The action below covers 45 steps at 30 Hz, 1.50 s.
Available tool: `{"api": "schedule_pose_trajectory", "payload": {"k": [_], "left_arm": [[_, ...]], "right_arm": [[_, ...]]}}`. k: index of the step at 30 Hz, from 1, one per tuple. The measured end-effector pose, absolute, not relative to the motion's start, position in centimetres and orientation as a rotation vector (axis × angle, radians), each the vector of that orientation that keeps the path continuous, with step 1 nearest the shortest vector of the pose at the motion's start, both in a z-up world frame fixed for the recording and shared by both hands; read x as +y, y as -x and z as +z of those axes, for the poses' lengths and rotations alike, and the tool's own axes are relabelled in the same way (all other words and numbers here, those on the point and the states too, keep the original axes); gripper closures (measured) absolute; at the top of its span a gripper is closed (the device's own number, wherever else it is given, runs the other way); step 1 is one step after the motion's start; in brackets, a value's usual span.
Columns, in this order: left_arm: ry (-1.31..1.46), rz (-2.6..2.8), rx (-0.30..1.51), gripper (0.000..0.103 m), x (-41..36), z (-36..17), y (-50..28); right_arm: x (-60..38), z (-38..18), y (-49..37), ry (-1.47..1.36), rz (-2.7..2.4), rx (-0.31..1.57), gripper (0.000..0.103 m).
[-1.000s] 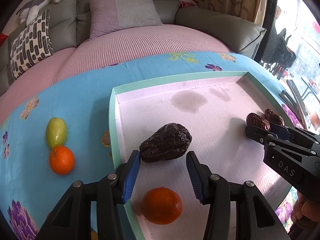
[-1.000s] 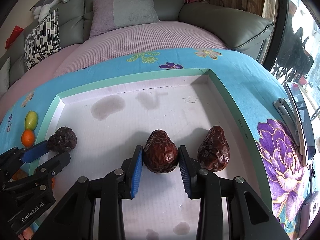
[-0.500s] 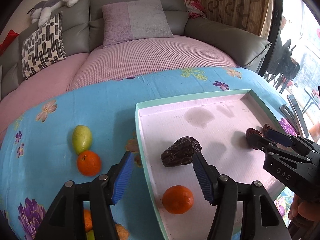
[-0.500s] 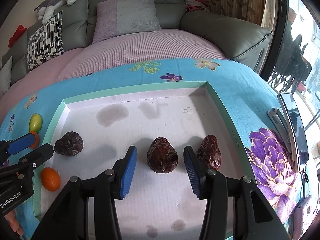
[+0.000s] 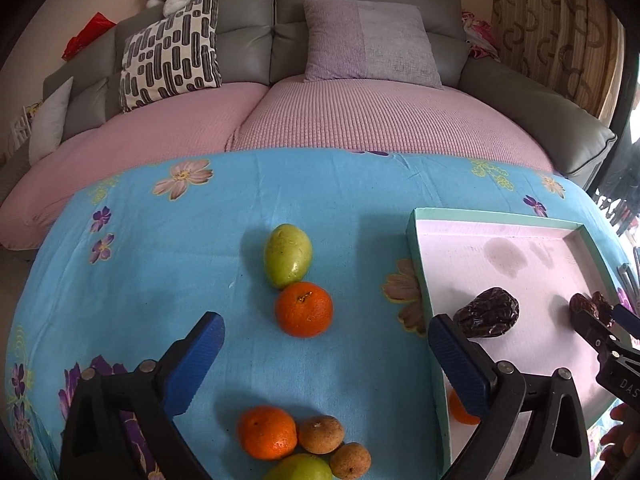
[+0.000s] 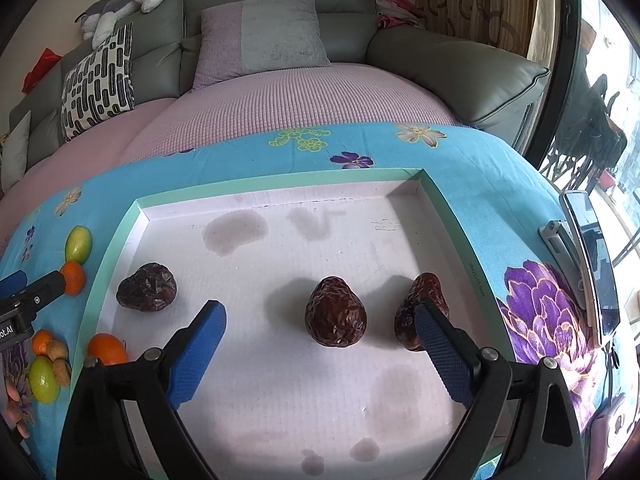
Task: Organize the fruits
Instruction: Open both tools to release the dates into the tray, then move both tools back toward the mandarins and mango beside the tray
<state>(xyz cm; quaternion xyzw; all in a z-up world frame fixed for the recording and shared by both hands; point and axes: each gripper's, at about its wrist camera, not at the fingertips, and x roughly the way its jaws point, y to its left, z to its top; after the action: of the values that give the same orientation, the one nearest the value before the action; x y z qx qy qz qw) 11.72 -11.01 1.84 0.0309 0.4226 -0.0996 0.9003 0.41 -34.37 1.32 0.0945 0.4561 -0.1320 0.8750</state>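
Three dates [image 6: 335, 312] and one orange [image 6: 107, 349] are sitting in the tray [image 6: 280, 184]; both the left gripper [image 5: 326, 354] and right gripper [image 6: 320, 344] are gaping wide and empty; more fruit [image 5: 303, 310] is waiting on the cloth [image 5: 160, 264] at nine o'clock.

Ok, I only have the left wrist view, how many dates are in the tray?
Observer: Three: a left date, a middle date and a right date, all on the tray floor.
Operator: Is the right gripper holding one?
Observer: No, the right gripper is open; the middle date lies untouched between its fingertips.
Operator: What's right of the tray?
Observer: A phone, leaning on a metal stand.
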Motion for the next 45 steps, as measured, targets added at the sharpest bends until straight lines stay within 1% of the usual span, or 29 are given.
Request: {"api": "schedule_pose_trajectory", "payload": {"k": [6,10,15,23,28,36,40,45], "left_arm": [[-0.073,-0.188,0.883,0.0,-10.6,1.4,-11.9],[-0.033,-0.196,0.849,0.0,-9.7,2.2,-11.5],[0.048,-0.167,0.813,0.0,-6.3,3.6,-11.2],[0.06,0.015,0.847,0.0,0.0,3.8,-10.5],[0.118,0.018,0.855,0.0,2.7,3.7,-9.2],[0.125,0.022,0.939,0.0,3.1,2.9,-8.4],[0.099,-0.017,0.956,0.0,2.0,2.7,-8.3],[0.119,-0.085,0.998,0.0,0.9,1.8,-8.6]], "right_arm": [[-34.2,1.7,-0.2,-0.197,-0.271,0.916,0.007],[-34.1,2.2,-0.1,-0.22,-0.262,0.877,0.007],[-33.4,2.8,-0.3,-0.252,-0.232,0.852,0.007],[-30.3,3.2,-1.2,-0.212,-0.133,0.894,0.007],[-27.0,3.7,-1.7,-0.174,-0.053,0.912,0.007],[-21.9,3.6,-1.1,-0.125,0.044,0.981,0.007],[-20.7,3.0,-0.9,-0.126,0.071,1.027,0.007],[-20.4,3.0,-0.7,-0.115,0.066,1.03,0.007]]}}
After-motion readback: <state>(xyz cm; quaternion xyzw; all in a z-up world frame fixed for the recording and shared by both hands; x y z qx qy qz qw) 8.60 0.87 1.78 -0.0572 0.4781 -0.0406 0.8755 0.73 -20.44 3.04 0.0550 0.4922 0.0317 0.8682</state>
